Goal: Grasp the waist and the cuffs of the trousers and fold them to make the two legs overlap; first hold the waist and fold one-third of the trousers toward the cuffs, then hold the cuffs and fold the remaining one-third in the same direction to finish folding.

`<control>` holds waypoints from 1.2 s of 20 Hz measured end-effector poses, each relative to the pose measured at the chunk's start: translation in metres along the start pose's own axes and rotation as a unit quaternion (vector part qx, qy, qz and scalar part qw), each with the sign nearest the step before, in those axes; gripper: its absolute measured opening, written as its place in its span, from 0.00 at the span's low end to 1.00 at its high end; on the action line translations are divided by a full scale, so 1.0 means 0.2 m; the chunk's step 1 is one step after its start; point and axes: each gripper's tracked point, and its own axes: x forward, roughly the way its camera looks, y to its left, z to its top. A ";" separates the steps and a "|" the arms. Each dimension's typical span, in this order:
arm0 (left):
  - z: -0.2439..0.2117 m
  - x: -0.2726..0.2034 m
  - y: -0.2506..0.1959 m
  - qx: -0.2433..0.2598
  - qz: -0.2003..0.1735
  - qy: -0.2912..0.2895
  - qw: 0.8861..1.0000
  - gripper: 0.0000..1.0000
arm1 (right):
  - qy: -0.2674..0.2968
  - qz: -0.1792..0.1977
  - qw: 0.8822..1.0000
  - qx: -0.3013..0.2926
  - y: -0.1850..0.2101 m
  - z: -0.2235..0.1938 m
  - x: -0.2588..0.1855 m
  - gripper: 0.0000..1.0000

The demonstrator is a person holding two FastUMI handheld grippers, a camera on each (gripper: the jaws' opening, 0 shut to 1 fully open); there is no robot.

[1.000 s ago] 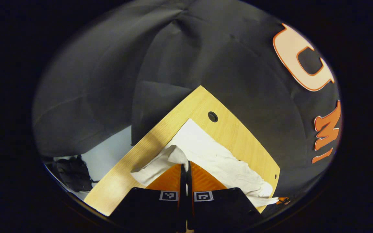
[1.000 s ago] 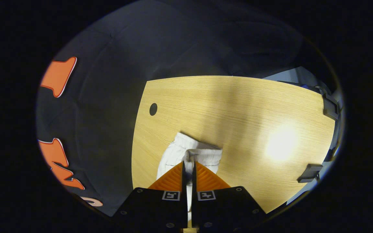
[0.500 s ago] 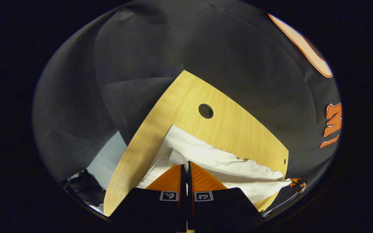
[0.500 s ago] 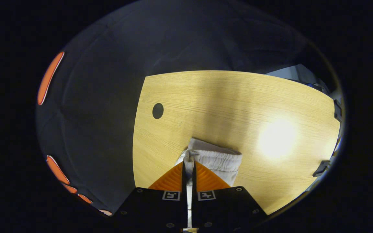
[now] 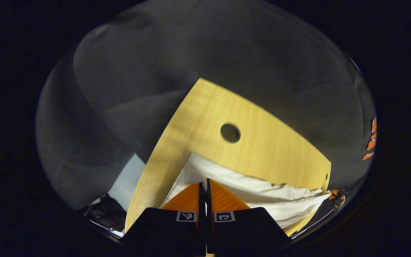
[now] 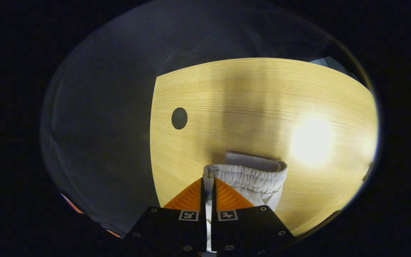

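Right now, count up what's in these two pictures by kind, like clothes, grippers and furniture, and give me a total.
Trousers: 1, white
Grippers: 2, left gripper and right gripper, each shut on the trousers
Table: 1, light wood
Total: 4

Light wooden table (image 6: 262, 96), round cable hole (image 6: 179, 118) at 9 o'clock. White trousers (image 5: 262, 192) lying on it, 6 o'clock edge.

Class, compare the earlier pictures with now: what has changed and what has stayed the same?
Both tools swung over the table: the gathered waist opened rightward, the white trousers drew closer. Unchanged: left tool and right tool stay shut on fabric.
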 end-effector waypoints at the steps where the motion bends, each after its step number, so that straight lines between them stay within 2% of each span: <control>1: 0.04 -0.02 0.00 0.007 0.006 -0.012 1.000 0.04 | -0.006 -0.002 1.000 0.005 -0.03 0.01 -0.01 0.05; 3: 0.03 -0.03 0.04 0.013 0.030 -0.015 0.999 0.04 | -0.012 0.007 1.000 0.005 0.02 0.01 -0.01 0.08; 5: 0.02 -0.03 0.05 0.008 0.049 -0.015 0.999 0.05 | -0.025 0.034 0.999 -0.006 0.08 0.04 -0.01 0.15; 6: 0.03 -0.04 0.05 0.002 0.051 -0.020 0.998 0.08 | -0.035 0.049 0.998 -0.012 0.13 0.06 -0.05 0.25; 7: 0.04 -0.05 0.05 -0.004 0.053 -0.032 0.998 0.12 | -0.042 0.062 0.997 -0.018 0.18 0.08 -0.08 0.21; 8: 0.07 -0.11 0.05 -0.001 0.058 -0.044 0.997 0.26 | -0.048 0.068 0.996 -0.026 0.18 0.09 -0.12 0.31; 9: 0.09 -0.07 0.05 0.005 0.061 -0.057 0.996 0.41 | -0.053 0.066 0.996 -0.039 0.16 0.10 -0.13 0.45; 10: 0.11 -0.09 0.03 0.012 0.060 -0.061 0.996 0.56 | -0.058 0.058 0.995 -0.060 0.13 0.10 -0.14 0.51; 11: 0.08 -0.13 0.00 0.022 0.060 -0.056 0.996 0.71 | -0.059 0.042 0.994 -0.084 0.06 0.10 -0.15 0.53; 13: -0.02 -0.19 -0.01 0.047 0.074 -0.017 0.996 1.00 | -0.053 0.013 0.990 -0.133 -0.05 0.07 -0.17 0.62; 15: -0.14 -0.25 -0.02 0.070 0.093 0.029 0.993 1.00 | -0.045 -0.014 0.984 -0.171 -0.18 0.03 -0.18 0.69; 16: -0.17 -0.29 -0.03 0.075 0.095 0.042 0.992 0.99 | -0.044 -0.026 0.981 -0.188 -0.22 0.02 -0.19 0.75; 18: -0.19 -0.32 -0.07 0.090 0.101 0.047 0.990 1.00 | -0.041 -0.056 0.974 -0.217 -0.33 0.00 -0.19 0.81; 21: -0.25 -0.37 -0.07 0.124 0.116 0.059 0.984 1.00 | -0.029 -0.078 0.967 -0.240 -0.46 -0.04 -0.16 0.84; 23: -0.33 -0.41 -0.11 0.115 0.114 0.083 0.983 0.99 | -0.019 -0.078 0.969 -0.235 -0.49 -0.08 -0.13 0.86; 24: -0.37 -0.41 -0.16 0.105 0.100 0.088 0.985 1.00 | -0.014 -0.076 0.970 -0.230 -0.50 -0.09 -0.11 0.86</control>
